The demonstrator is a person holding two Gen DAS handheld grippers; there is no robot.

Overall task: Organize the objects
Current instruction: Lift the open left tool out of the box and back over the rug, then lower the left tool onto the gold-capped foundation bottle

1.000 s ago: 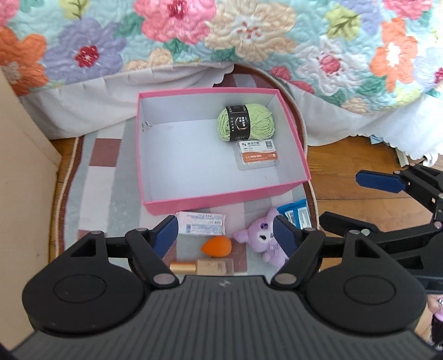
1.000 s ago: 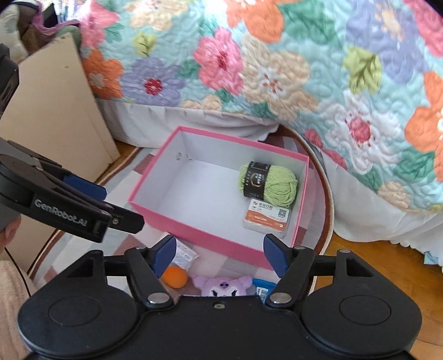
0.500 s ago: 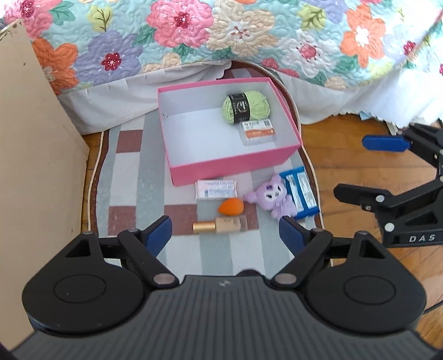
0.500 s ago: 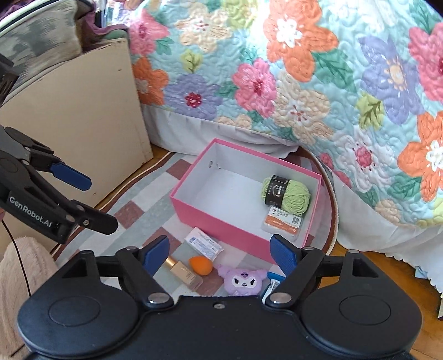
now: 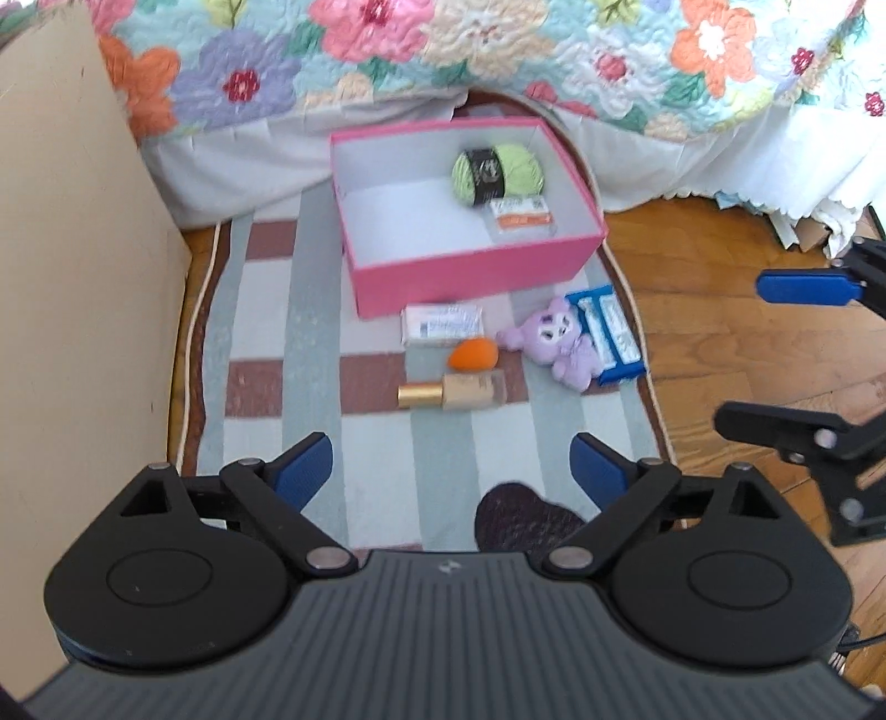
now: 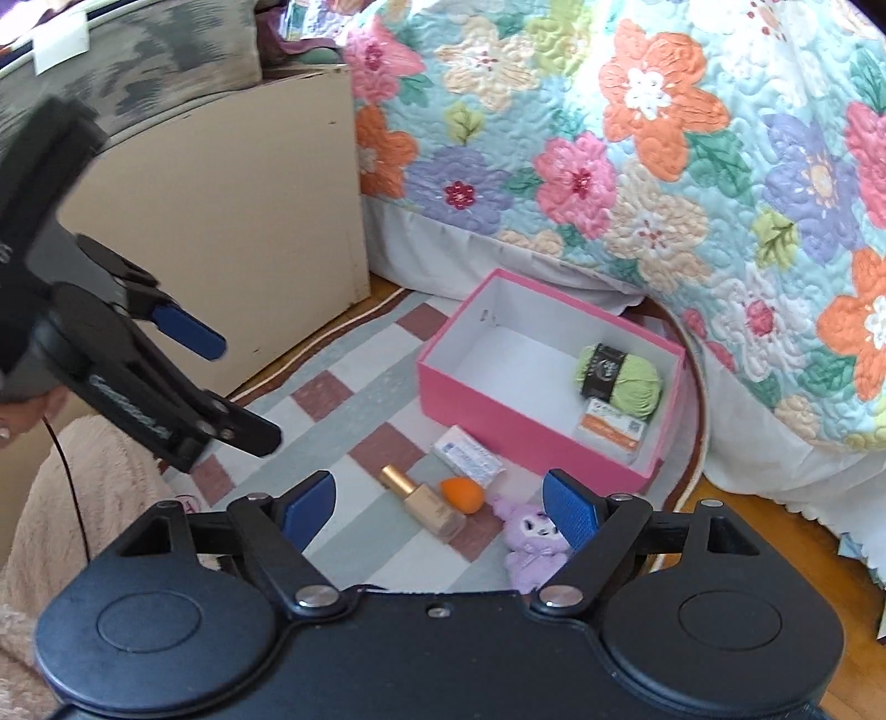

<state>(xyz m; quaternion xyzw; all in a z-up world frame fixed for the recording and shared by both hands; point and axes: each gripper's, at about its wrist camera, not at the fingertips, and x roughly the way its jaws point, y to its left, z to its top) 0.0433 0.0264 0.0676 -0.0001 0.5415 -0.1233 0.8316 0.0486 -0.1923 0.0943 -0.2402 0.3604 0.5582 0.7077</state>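
A pink box (image 5: 470,274) (image 6: 487,404) on a striped rug holds a green yarn ball (image 5: 495,173) (image 6: 620,379) and a small orange-labelled case (image 5: 520,213) (image 6: 612,429). In front of it lie a white packet (image 5: 443,324) (image 6: 468,457), an orange sponge (image 5: 472,353) (image 6: 462,494), a gold-capped bottle (image 5: 451,390) (image 6: 426,504), a purple plush (image 5: 554,343) (image 6: 534,545) and a blue packet (image 5: 609,340). My left gripper (image 5: 451,471) is open and empty, held back above the rug. My right gripper (image 6: 440,507) is open and empty, above the loose items.
A beige cabinet panel (image 5: 72,277) (image 6: 221,221) stands at the left of the rug (image 5: 277,343). A flowered quilt (image 5: 498,50) (image 6: 664,166) hangs behind the box. Wooden floor (image 5: 720,343) lies to the right. A dark shape (image 5: 520,520) sits at the rug's near edge.
Both grippers have pulled back and up from the box, so more of the rug and loose items shows. Both stay open and empty.
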